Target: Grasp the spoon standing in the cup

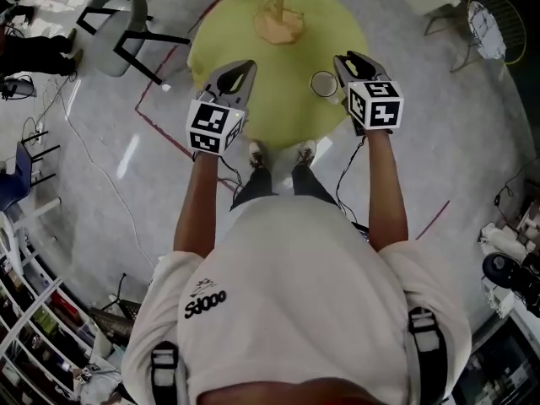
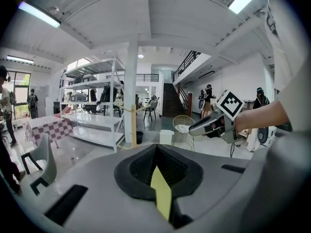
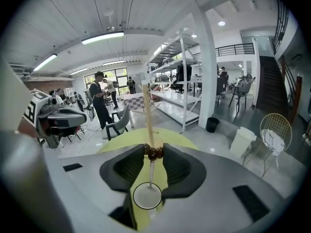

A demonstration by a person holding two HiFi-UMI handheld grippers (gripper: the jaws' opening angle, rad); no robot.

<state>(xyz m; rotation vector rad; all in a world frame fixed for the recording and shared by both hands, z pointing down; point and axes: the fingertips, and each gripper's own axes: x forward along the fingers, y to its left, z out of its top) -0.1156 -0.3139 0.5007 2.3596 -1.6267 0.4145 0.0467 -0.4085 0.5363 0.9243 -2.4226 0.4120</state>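
A white cup stands on the round yellow table, just left of my right gripper in the head view. A thin spoon stands upright in the cup, topped by a brown knob. In the right gripper view my right gripper is directly above the cup, and both dark pads press on that knob from either side. My left gripper hovers over the table's left part with nothing in it. Its jaws meet at the tips, with only a sliver of yellow table showing behind them.
A wooden stand with an upright pole rises at the table's far side. A grey chair is at the left and a wire chair at the right. The person's feet touch the table's near edge. People and shelving fill the room behind.
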